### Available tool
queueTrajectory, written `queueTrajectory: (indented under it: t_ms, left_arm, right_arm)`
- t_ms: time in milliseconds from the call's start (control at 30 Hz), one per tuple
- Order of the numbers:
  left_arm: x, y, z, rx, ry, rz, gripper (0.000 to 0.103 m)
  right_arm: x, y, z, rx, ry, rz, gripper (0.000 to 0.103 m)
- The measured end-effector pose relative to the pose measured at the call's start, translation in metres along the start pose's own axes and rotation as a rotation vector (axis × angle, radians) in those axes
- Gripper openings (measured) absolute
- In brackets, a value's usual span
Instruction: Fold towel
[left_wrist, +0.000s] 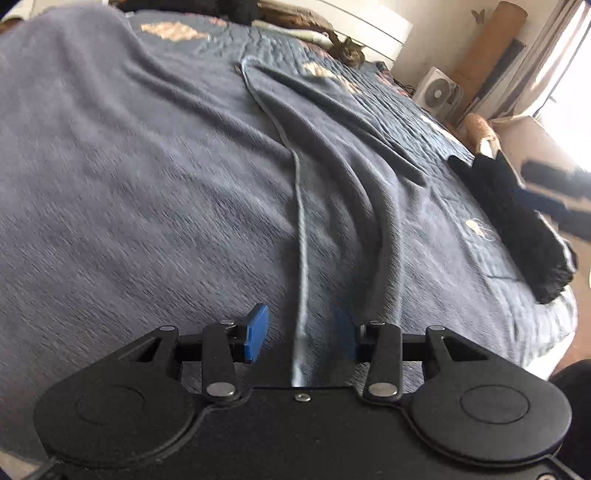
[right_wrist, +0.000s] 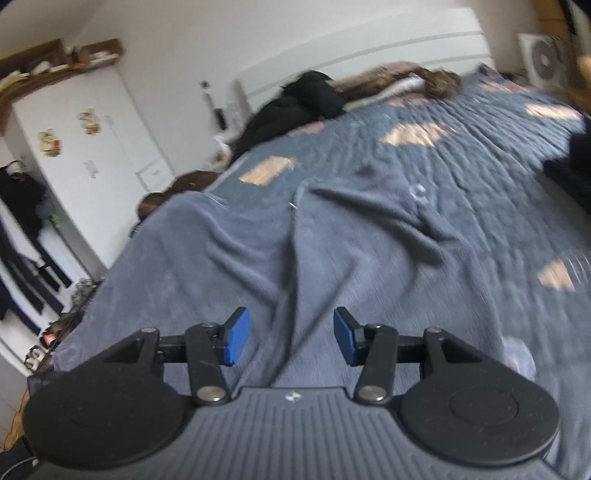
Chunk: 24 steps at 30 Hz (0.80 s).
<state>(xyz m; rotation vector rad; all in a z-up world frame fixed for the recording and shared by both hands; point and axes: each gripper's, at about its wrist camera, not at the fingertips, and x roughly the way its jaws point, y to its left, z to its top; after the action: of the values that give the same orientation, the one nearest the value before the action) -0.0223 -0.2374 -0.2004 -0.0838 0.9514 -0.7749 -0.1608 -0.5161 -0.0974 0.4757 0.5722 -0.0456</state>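
Observation:
A grey-blue towel (left_wrist: 147, 184) lies spread and rumpled over the bed, and it also fills the middle of the right wrist view (right_wrist: 258, 251). Its hemmed edge (left_wrist: 301, 258) runs from far up the bed straight down between the blue pads (left_wrist: 256, 334) of my left gripper (left_wrist: 301, 326). Those jaws stand apart on either side of the hem without pressing it. My right gripper (right_wrist: 291, 328) hovers open over a raised fold of the towel, with its blue pads (right_wrist: 236, 341) touching nothing. Both views are motion-blurred.
A dark blue quilt (left_wrist: 461, 229) with tan patches covers the bed. A tabby cat (left_wrist: 349, 53) lies by the white headboard (right_wrist: 369, 51), beside a black garment (right_wrist: 306, 99). More black cloth (left_wrist: 517, 221) lies at the bed's right edge. A white fan (left_wrist: 437, 92) and a white wardrobe (right_wrist: 85, 147) stand nearby.

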Motion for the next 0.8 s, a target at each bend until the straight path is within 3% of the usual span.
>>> queueTrajectory:
  t_ms: [167,233,367,733,800]
  left_arm:
    - [0.003,0.006,-0.007,-0.042,0.02,-0.023,0.038]
    - [0.001,0.009,-0.006,-0.084,0.014,-0.064,0.027]
    - [-0.004,0.007,-0.006,-0.08,0.013,-0.126,0.016]
    - [0.007,0.009,-0.012,-0.109,0.034,-0.102,0.017]
    - [0.001,0.009,-0.01,-0.116,0.017,-0.112,0.004]
  right_arm:
    - [-0.026,0.003,-0.02,0.055,-0.04,-0.005,0.049]
    - [-0.033,0.005,-0.028,0.079,-0.05,-0.003,0.049]
    - [-0.041,0.013,-0.038,0.099,-0.056,0.002,0.049]
    - [-0.059,0.035,-0.044,0.079,-0.063,0.027,0.049]
    - [-0.061,0.039,-0.044,0.072,-0.065,0.031,0.049]
